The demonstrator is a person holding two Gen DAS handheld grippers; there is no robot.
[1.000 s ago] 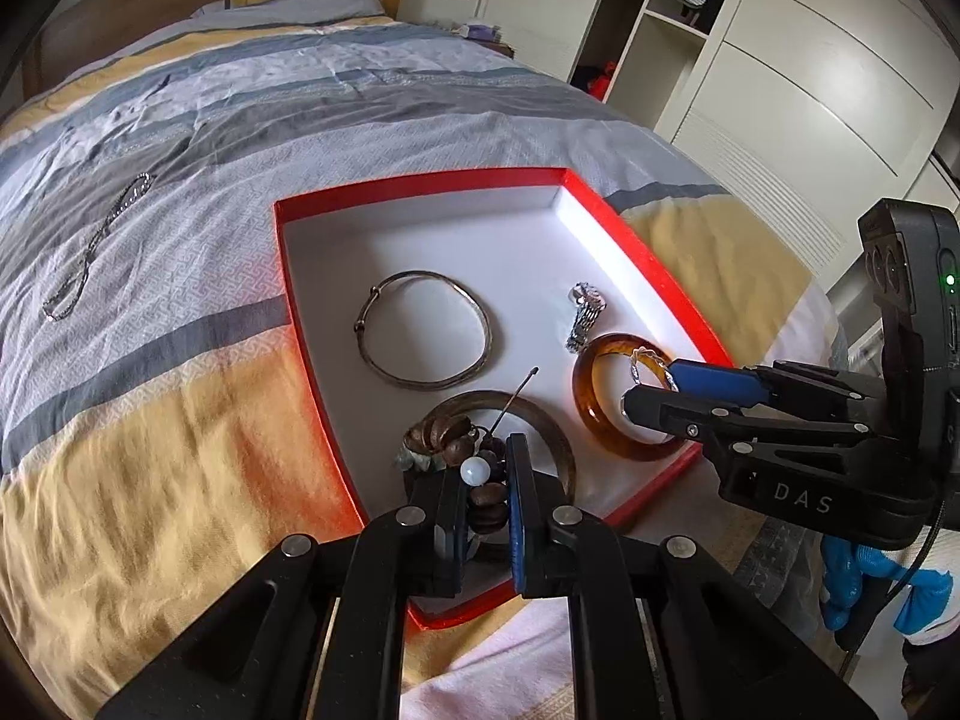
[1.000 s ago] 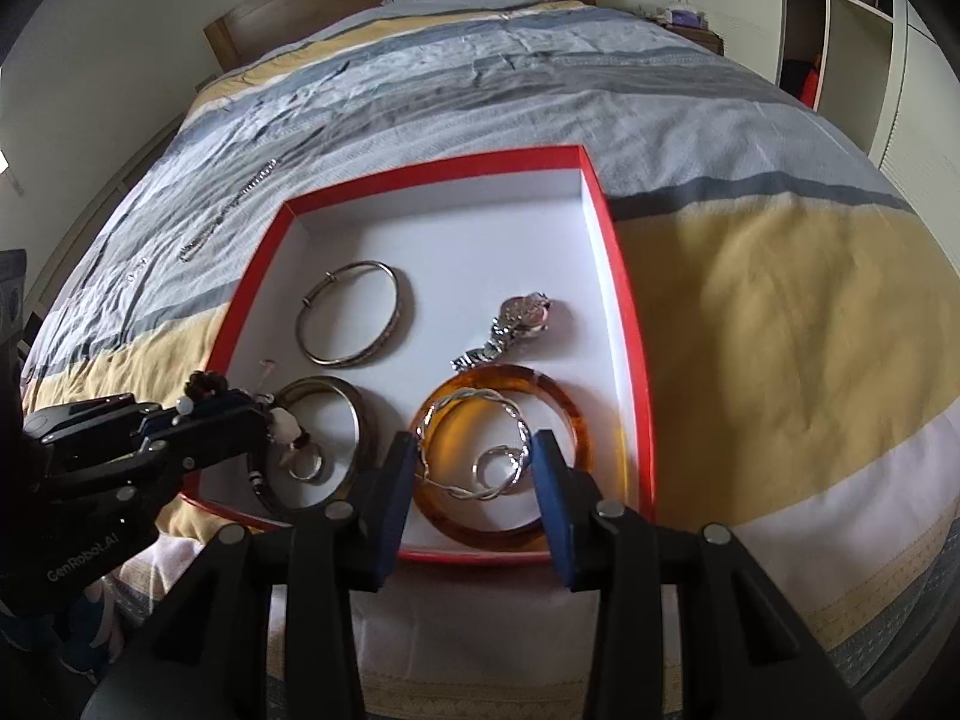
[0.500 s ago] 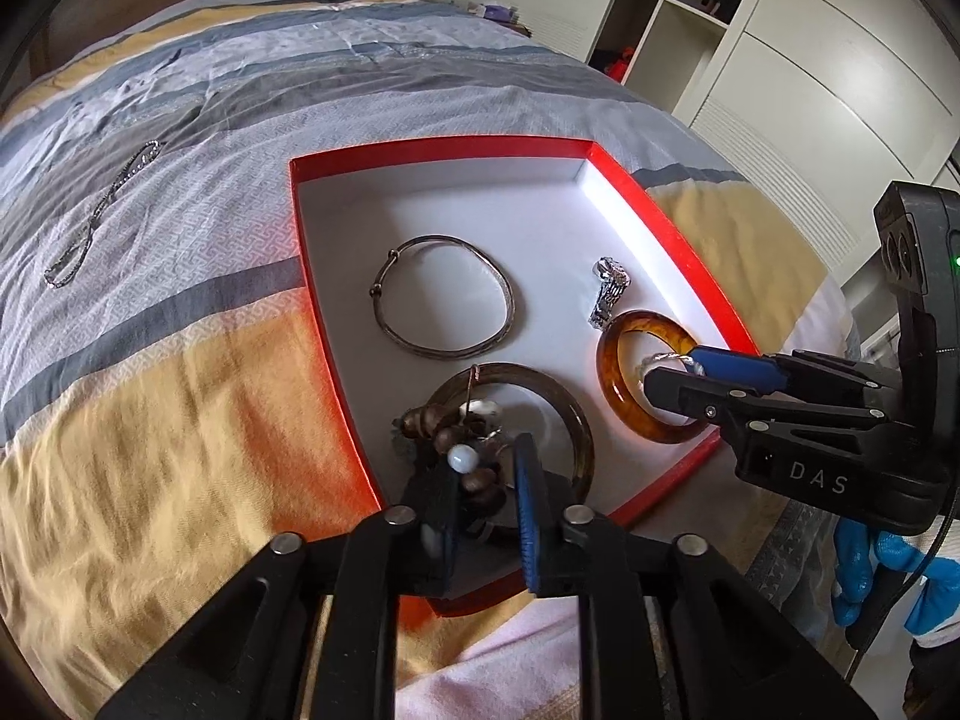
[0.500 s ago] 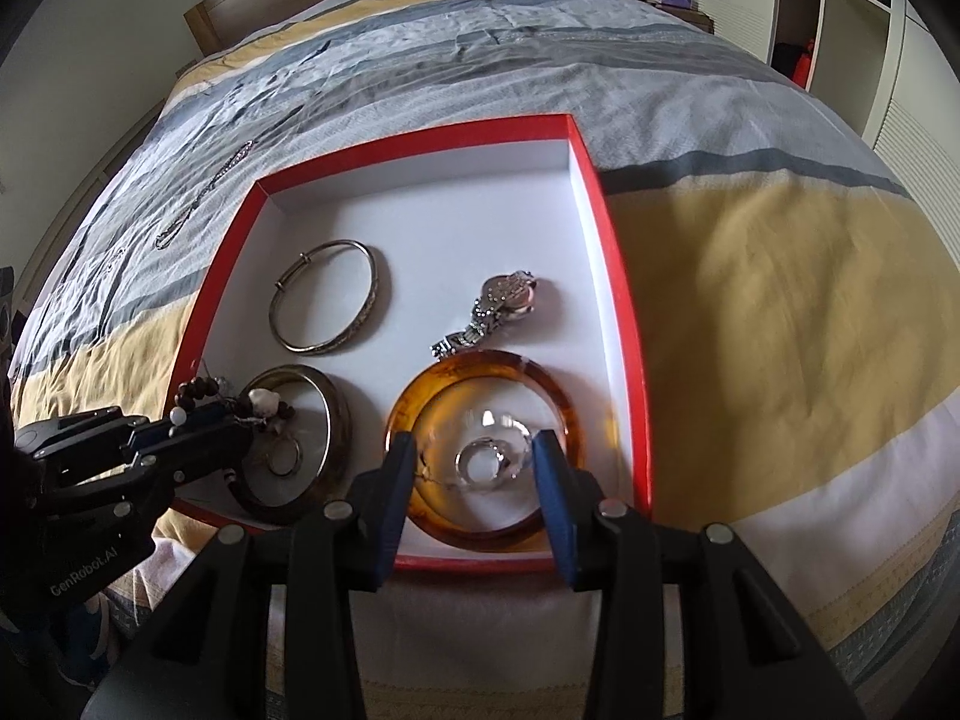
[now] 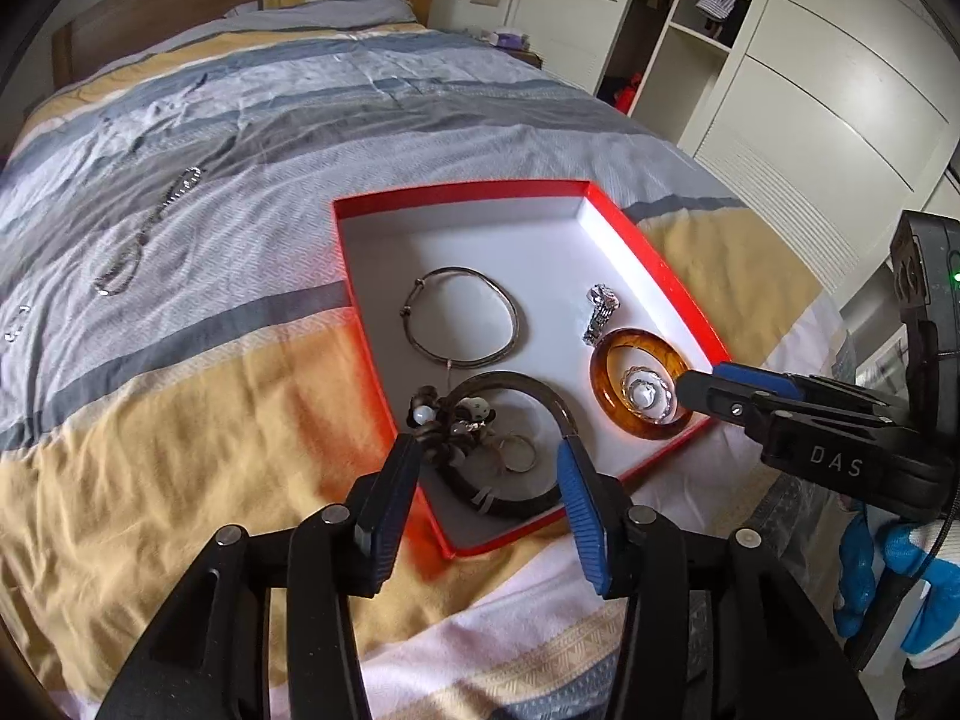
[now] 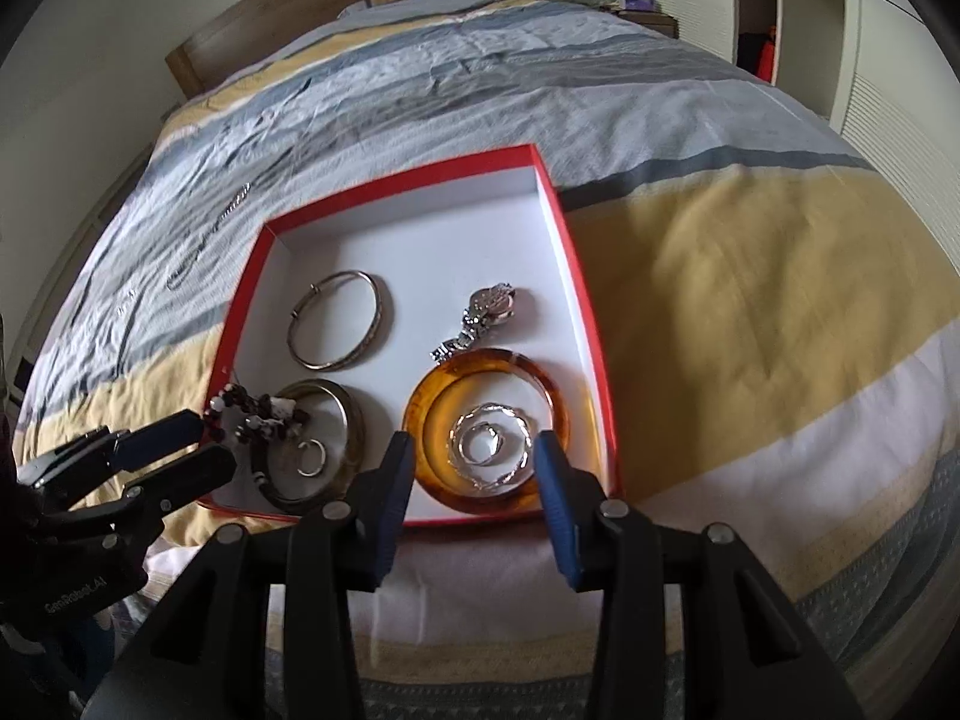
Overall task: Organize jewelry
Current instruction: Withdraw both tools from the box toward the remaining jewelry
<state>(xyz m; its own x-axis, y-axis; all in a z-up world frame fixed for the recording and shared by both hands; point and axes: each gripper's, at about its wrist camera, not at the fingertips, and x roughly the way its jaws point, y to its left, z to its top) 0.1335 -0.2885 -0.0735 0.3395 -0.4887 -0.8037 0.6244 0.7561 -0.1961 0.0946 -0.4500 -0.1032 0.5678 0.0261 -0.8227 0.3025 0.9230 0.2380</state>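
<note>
Nearest to the cameras are the two tools. The left gripper point(image 5: 486, 480) has its jaws opening at this moment, and nothing is pressed between the pads; the beaded bracelet point(image 5: 447, 426) lies just under them, on the dark bangle point(image 5: 516, 438) in the near left part of the red box point(image 5: 654, 264). The right gripper point(image 6: 474, 480) stands half open above the near right part of the box and holds nothing; below it the twisted silver bracelet point(image 6: 492, 444) rests inside the amber bangle point(image 6: 486, 426).

So, as I judge it, most of the work is done. A small silver ring point(image 6: 312, 456) also lies inside the dark bangle. A little farther in the box are the thin silver bangle point(image 6: 339, 321) on the left and the silver watch point(image 6: 486, 312) on the right, touching the amber bangle with its strap. The far part of the box is still bare white.

What is left lies outside, on the striped bedcover point(image 5: 210, 396), well apart to the far left of the box: a silver chain point(image 5: 147, 228) and, at the left edge of the left wrist view, one more small shiny piece point(image 5: 17, 321) (it is too small to say what it is). I think these must still go into the box.
</note>
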